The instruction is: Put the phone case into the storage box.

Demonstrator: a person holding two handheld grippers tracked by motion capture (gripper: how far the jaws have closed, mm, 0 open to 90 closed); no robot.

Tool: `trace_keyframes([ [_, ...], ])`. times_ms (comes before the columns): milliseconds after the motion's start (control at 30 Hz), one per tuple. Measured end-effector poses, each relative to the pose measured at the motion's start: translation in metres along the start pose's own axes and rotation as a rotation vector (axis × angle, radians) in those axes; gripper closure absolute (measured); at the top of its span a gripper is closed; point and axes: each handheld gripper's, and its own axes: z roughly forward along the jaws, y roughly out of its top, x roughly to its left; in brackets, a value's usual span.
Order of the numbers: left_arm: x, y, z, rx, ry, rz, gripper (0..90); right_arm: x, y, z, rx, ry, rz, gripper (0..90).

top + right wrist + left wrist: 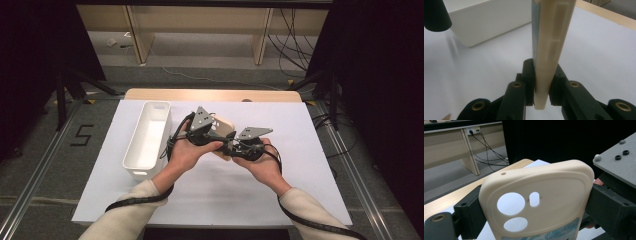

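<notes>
The right gripper has its fingers clenched on the thin edge of a cream phone case. The left gripper grasps that case across its width (camera cutouts showing), held above the white counter. Farther left sits a white bin.

Matt cream phone case, soft and rubbery-looking, smooth-skinned, with a glossy blue-patterned panel at its 6 o'clock edge. Black matt plastic on the left gripper and right gripper, brass-toned metal rivets, grey matt plate on top. Glossy white plastic bin at 9 o'clock. White matt sheet over a pale wood-grain table.
</notes>
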Motion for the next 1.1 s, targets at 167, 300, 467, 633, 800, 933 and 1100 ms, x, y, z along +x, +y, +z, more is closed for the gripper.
trace_keyframes([
  [167,0.000,0.002,-0.001,-0.002,0.002,0.012,12.2,0.000,0.001,-0.001,-0.017,-0.003,0.012,71.3],
  [300,0.003,0.003,-0.002,-0.007,0.008,0.014,12.5,-0.002,0.000,-0.002,-0.034,-0.004,0.036,58.5],
  [467,0.007,0.005,-0.005,-0.014,0.019,0.021,12.8,-0.002,-0.001,-0.002,-0.080,-0.004,0.075,30.4],
  [633,0.011,0.005,-0.007,-0.015,0.028,0.019,12.9,-0.002,-0.003,-0.005,-0.110,0.016,0.079,15.5],
  [800,0.015,0.007,-0.011,-0.022,0.038,0.016,12.9,-0.002,-0.004,-0.009,-0.147,0.010,0.072,14.7],
  [933,0.019,0.008,-0.015,-0.026,0.046,0.016,12.9,-0.001,-0.005,-0.014,-0.163,0.008,0.058,13.0],
  [1100,0.025,0.009,-0.021,-0.033,0.058,0.014,12.9,-0.002,-0.008,-0.020,-0.174,0.000,0.050,11.8],
])
